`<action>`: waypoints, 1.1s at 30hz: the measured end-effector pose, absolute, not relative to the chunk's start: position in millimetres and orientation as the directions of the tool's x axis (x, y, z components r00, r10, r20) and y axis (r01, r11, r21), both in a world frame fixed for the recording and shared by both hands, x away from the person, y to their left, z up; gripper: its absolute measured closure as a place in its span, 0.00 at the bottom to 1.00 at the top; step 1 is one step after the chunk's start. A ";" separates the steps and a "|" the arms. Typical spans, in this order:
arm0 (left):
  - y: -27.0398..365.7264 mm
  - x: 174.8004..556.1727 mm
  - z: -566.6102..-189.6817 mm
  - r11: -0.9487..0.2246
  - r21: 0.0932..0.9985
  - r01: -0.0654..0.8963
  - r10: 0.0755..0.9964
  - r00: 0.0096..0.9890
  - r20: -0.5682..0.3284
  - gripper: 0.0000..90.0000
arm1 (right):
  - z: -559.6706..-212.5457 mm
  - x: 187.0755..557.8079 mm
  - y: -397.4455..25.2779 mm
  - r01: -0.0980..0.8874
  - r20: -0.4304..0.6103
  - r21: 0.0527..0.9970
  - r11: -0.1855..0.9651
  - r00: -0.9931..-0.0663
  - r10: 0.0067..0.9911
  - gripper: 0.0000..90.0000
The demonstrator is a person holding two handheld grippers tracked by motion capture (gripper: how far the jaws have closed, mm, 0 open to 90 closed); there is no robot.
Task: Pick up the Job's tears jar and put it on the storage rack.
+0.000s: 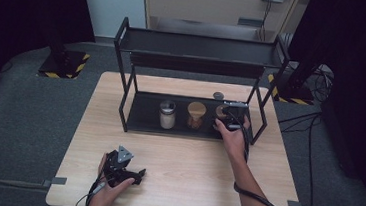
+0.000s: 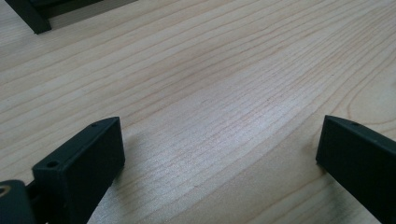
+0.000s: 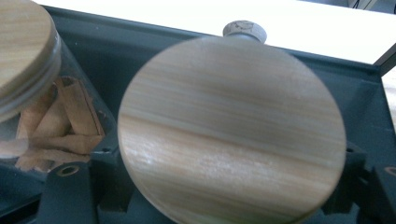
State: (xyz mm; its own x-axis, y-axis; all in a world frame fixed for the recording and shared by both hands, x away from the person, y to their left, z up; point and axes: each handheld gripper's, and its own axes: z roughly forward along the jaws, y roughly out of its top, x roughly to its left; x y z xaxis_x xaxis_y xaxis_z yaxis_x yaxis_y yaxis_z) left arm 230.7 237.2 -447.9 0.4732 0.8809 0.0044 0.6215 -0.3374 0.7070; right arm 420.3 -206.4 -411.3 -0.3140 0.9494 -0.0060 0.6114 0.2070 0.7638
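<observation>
A black two-tier rack point(image 1: 124, 67) stands on the wooden table point(image 1: 186, 158). Its lower shelf point(image 3: 140, 51) holds a jar of white contents with a metal lid point(image 1: 167, 114), a wooden-lidded jar of brown sticks point(image 1: 196, 115) point(image 3: 28, 60), and a third jar with a wooden lid point(image 3: 229, 130) at the right. My right gripper point(image 1: 230, 118) point(image 3: 229, 186) reaches into the shelf, open, one jaw on each side of that third jar below its lid. Whether the jaws touch the jar is hidden. My left gripper point(image 1: 132, 175) point(image 2: 219, 140) rests open and empty on the table near the front edge.
A small round grey cap point(image 1: 218, 95) point(image 3: 244, 29) lies on the table behind the rack's lower shelf. The rack's top shelf point(image 1: 201, 47) hangs over the jars. Bare tabletop stretches between the rack and the front edge.
</observation>
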 end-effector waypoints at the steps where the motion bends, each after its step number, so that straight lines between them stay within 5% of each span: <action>1: 237.2 230.7 -447.9 -0.338 0.707 0.621 0.881 0.473 0.005 0.00 | -411.9 420.6 -206.9 0.614 -0.003 0.761 0.207 -0.315 0.949 0.23; 8: 237.2 230.7 -447.9 -0.337 0.707 0.621 0.881 0.473 0.004 0.00 | -413.5 417.4 -210.1 0.615 -0.001 0.761 0.206 -0.317 0.948 0.12; 33: 237.3 230.7 -447.9 -0.337 0.707 0.622 0.881 0.473 0.004 0.00 | -394.7 391.0 -216.9 0.611 -0.003 0.758 0.231 -0.350 0.937 0.04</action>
